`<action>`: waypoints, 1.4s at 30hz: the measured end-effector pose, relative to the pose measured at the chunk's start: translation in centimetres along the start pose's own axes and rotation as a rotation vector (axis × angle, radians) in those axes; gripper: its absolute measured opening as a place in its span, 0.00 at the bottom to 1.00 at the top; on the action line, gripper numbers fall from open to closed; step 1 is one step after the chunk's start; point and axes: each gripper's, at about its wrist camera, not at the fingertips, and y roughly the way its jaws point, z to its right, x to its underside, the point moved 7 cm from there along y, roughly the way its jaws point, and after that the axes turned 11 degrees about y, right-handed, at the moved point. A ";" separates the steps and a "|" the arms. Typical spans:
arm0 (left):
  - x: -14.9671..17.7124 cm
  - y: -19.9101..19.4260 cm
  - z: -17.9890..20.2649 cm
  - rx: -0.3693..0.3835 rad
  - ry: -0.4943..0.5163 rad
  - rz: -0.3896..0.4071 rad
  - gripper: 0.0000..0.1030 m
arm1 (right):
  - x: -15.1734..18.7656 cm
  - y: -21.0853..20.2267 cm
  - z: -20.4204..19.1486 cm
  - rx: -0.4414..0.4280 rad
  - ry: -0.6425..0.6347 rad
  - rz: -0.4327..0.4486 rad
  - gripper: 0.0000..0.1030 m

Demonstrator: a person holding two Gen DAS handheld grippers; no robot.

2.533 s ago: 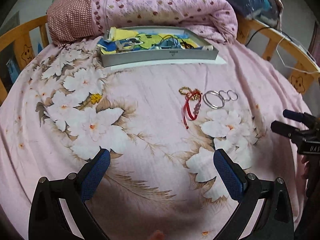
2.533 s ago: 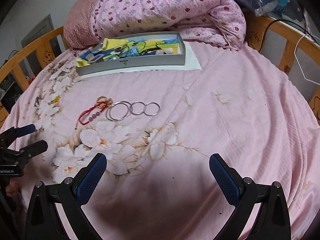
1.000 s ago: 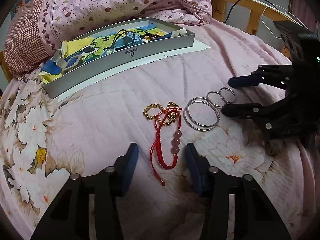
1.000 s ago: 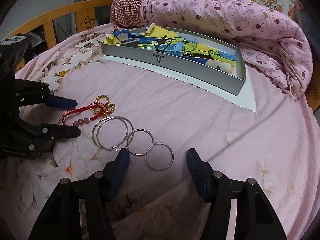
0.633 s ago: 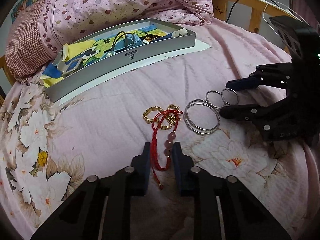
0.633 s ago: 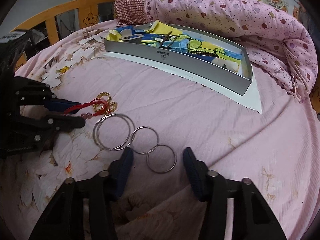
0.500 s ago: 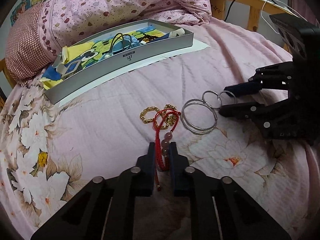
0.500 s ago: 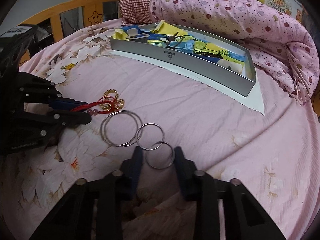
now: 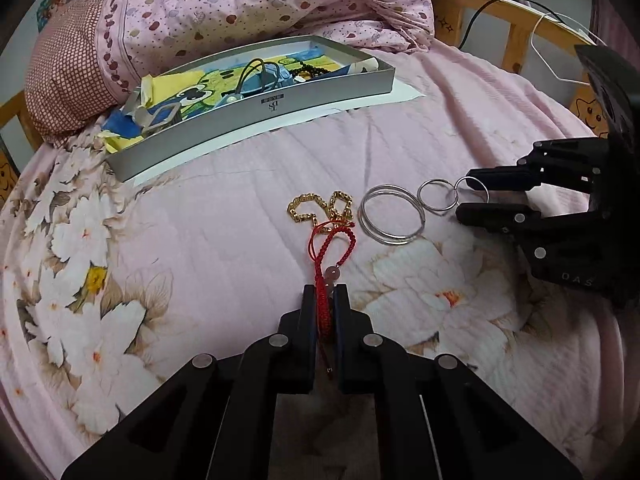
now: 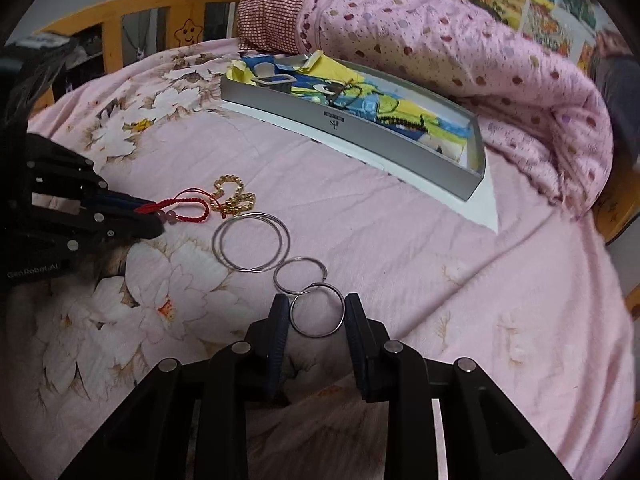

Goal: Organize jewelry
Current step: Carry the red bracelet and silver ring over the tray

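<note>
Evidently two pickups are being made at once on the bed (image 9: 224,216). The left gripper (image 9: 325,308) is closed almost fully, and the red cord bracelet (image 9: 332,248) is pinched between its fingers (image 9: 308,312) at the near, knotted end, with a pink bead just ahead of the tips and a loose tail hanging back behind them; that end was probably chosen because the cord there is thin and free of the other pieces. The far loop of the bracelet is laid across the gold chain (image 9: 316,208), so the chain may be dragged along when the cord is lifted. The right gripper (image 10: 316,316) is narrowed but not shut: the smallest silver ring (image 10: 317,311) is framed between its fingers (image 10: 280,320), flat on the sheet, and contact with the pads cannot be confirmed. A flat ring on soft cloth is judged hard to grip, which may explain the low, straddling approach. Just beyond those tips a second small ring (image 10: 299,276) is overlapped by the first, and the pair of large bangles (image 10: 251,242) is touched by it farther on, so neighbours could be disturbed. Well ahead of both sets of fingers the grey tray (image 9: 256,120) is waiting, already lined with coloured paper and holding cords and beads, against the rolled spotted quilt (image 9: 256,4); nothing is seen between the jewelry and it.
</note>
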 end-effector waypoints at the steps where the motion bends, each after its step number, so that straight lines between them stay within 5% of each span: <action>1: 0.0 -0.1 0.1 0.002 -0.004 0.001 0.05 | -0.1 -0.3 -0.2 0.008 -0.006 0.007 0.26; 21: -3.2 -5.3 -1.3 0.019 -0.085 0.118 0.06 | -3.5 -5.3 -3.1 0.055 -0.015 0.157 0.26; 42: -15.5 -5.1 -12.5 -0.101 -0.186 0.237 0.05 | -19.4 -4.8 4.1 -0.002 0.154 0.353 0.26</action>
